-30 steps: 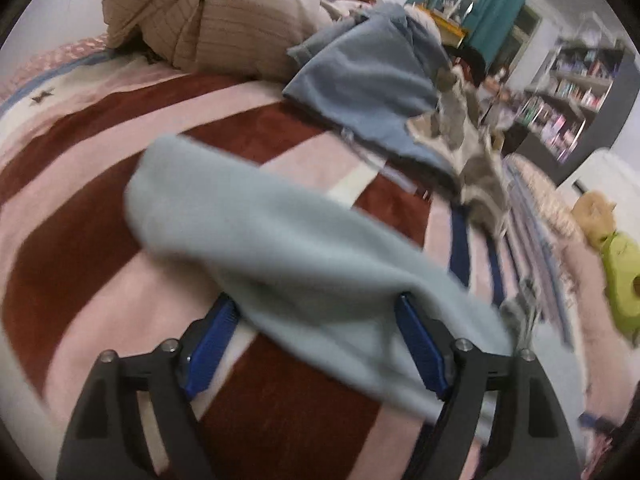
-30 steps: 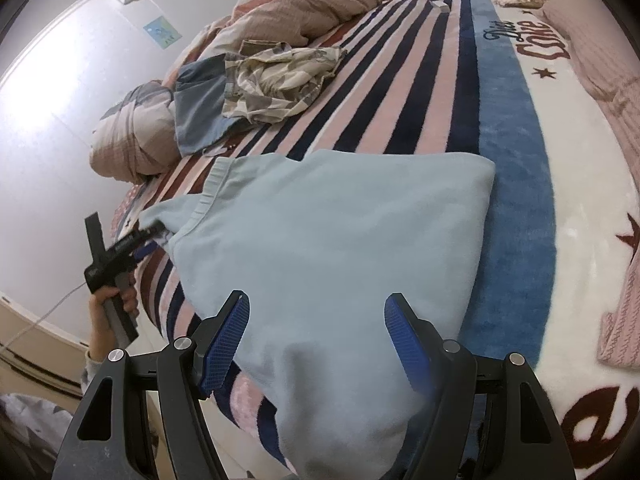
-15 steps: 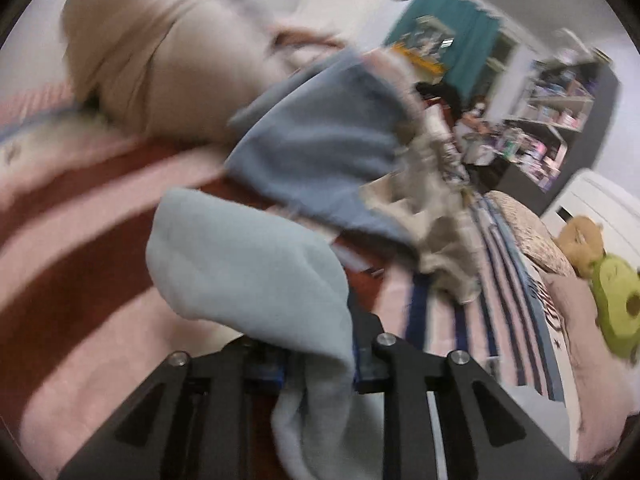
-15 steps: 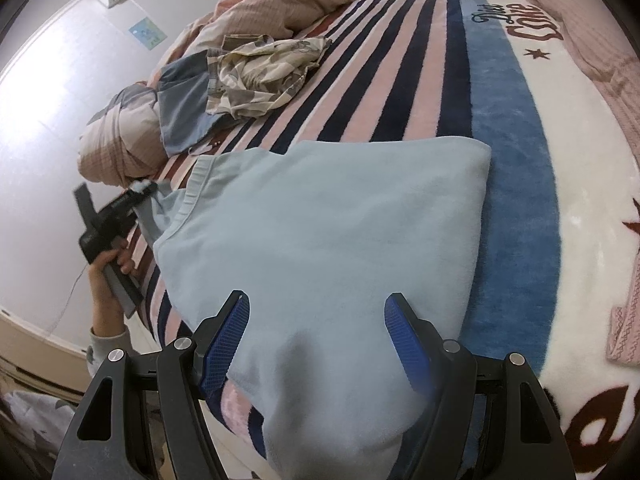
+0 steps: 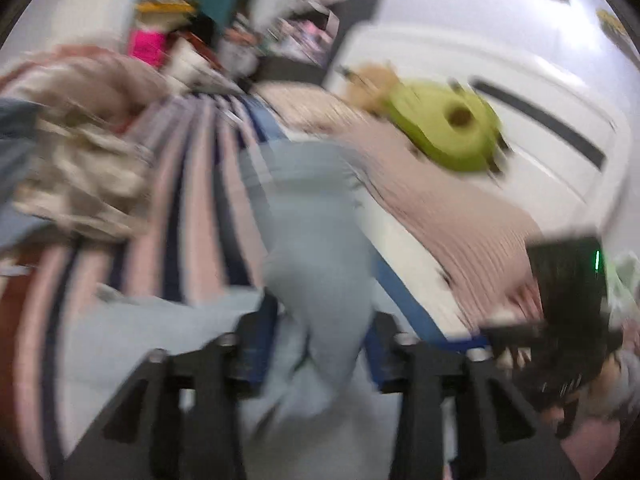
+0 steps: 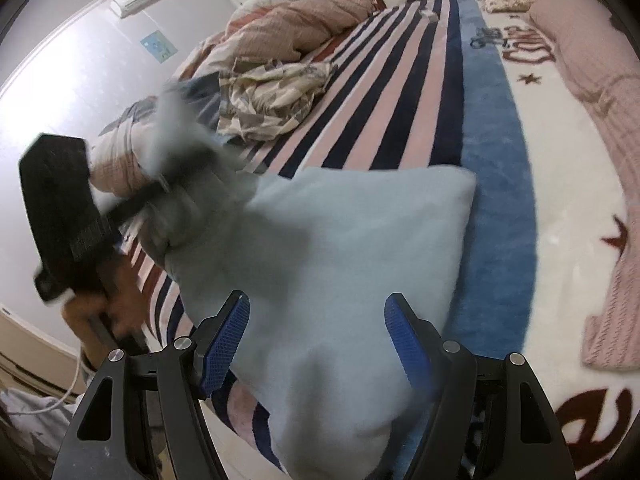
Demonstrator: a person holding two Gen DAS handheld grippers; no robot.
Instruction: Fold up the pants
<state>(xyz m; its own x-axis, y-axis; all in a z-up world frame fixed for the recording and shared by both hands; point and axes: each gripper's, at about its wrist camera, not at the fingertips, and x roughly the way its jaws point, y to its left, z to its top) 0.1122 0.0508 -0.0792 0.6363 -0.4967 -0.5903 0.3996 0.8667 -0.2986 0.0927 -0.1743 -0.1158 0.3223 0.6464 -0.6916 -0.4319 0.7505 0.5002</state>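
Observation:
Light blue pants (image 6: 360, 248) lie folded on the striped bed cover (image 6: 400, 80). My left gripper (image 5: 320, 320) has a bunched length of the pants (image 5: 320, 240) between its jaws. The jaws are opening, and the cloth still fills the gap and touches both pads. In the right wrist view this gripper (image 6: 172, 168) holds one corner of the pants lifted above the near left part of the fold. My right gripper (image 6: 316, 320) hovers open over the near edge of the pants, its pads apart from the cloth. Both views are blurred around the left gripper.
A crumpled patterned cloth (image 6: 272, 100) and a pinkish duvet (image 6: 300, 24) lie at the far left of the bed. A pink knit blanket (image 6: 600, 80) runs along the right side. A green avocado plush (image 5: 444, 128) sits by the headboard. A person's hand (image 6: 116, 304) grips the left handle.
The left gripper closed on the pants' corner at the left edge, lifted it, then swung and rolled toward the right gripper. The fold's left side now rises off the bed. The right gripper stayed put.

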